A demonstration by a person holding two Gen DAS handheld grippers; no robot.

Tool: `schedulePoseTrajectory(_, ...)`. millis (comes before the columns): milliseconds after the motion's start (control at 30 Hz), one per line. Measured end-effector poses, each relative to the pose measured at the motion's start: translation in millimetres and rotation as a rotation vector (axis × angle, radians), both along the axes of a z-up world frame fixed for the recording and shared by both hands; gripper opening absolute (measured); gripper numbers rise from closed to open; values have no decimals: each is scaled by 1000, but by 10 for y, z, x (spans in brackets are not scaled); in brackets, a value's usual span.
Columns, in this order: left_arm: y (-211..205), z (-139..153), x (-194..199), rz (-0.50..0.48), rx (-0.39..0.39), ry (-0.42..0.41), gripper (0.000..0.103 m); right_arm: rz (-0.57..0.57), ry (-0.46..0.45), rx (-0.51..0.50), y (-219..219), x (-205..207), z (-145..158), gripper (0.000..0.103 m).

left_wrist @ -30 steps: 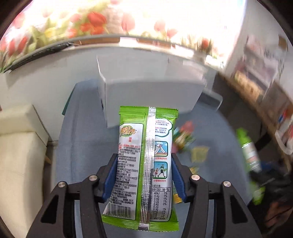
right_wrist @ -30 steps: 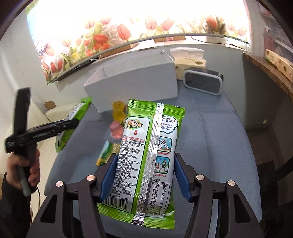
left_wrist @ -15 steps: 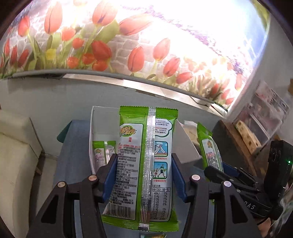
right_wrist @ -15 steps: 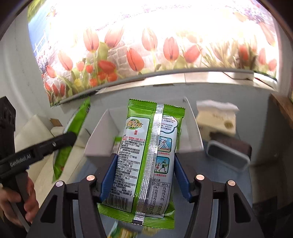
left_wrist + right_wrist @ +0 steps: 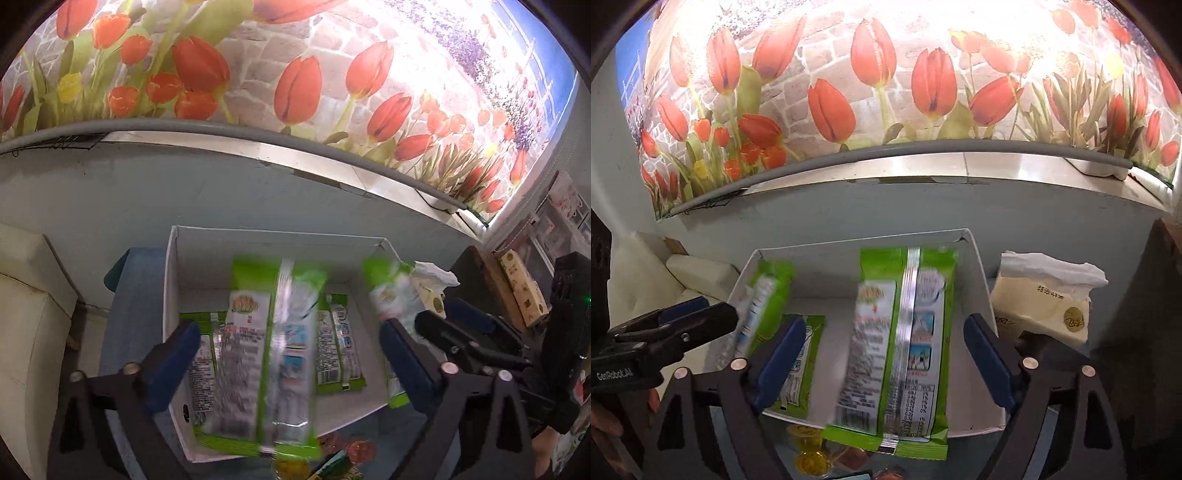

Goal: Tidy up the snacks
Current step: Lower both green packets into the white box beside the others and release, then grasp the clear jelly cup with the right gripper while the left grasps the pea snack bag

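— Over the box (image 5: 173,280) at the surface's back edge, were both tools spread wide?

— Yes. The left tool (image 5: 288,354) and right tool (image 5: 884,363) each stood open, and each packet (image 5: 269,365) (image 5: 901,343) hung blurred, free of the pads.

— How would they handle?

— Light, slick, crinkly; best pinched across the long edges.

— Anything unclear?

— Packets (image 5: 338,350) below were half covered; small sweets (image 5: 809,461) were cut off.
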State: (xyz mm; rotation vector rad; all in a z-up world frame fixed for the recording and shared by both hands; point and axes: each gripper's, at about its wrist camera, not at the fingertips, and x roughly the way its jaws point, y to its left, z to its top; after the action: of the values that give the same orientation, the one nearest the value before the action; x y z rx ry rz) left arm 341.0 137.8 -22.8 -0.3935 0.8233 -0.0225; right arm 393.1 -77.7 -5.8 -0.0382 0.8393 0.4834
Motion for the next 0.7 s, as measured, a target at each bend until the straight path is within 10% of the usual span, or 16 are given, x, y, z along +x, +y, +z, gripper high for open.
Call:
schedulePoseTrajectory(333,-13,10,-90,-11,-6,10,101,-24,-5,9,-203,-138,21,91)
schedulePoseTrajectory(700,-274,145,-979,-48,110,-72,102,6,-67,-27,-477,-1232,-113,91)
